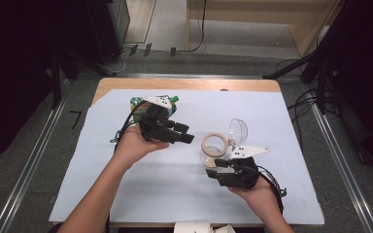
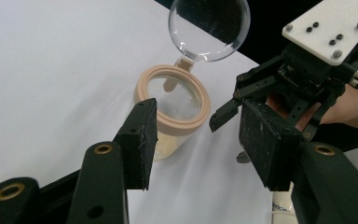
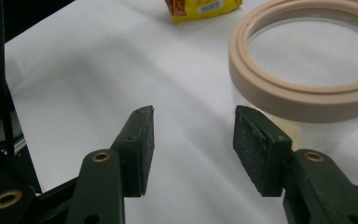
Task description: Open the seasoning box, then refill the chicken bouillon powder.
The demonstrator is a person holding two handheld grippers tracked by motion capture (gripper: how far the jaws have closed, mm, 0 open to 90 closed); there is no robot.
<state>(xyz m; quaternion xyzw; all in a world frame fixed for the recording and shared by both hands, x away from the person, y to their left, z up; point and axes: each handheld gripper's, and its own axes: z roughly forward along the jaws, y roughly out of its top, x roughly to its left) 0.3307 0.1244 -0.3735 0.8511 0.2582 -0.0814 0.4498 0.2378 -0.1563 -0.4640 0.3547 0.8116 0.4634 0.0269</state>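
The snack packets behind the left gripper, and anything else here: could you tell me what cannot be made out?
- Snack packets, high view: mostly hidden by the left gripper; labels too small.
- Yellow packet, right gripper view: cut off by the top edge.
- Jar, left gripper view: contents unclear; base hidden behind a finger.
- White object, high view: cut off at the bottom edge.

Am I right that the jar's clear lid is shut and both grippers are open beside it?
Not quite: the clear lid is flipped open, standing up from the jar, as the left gripper view shows. The left gripper and right gripper are indeed open.
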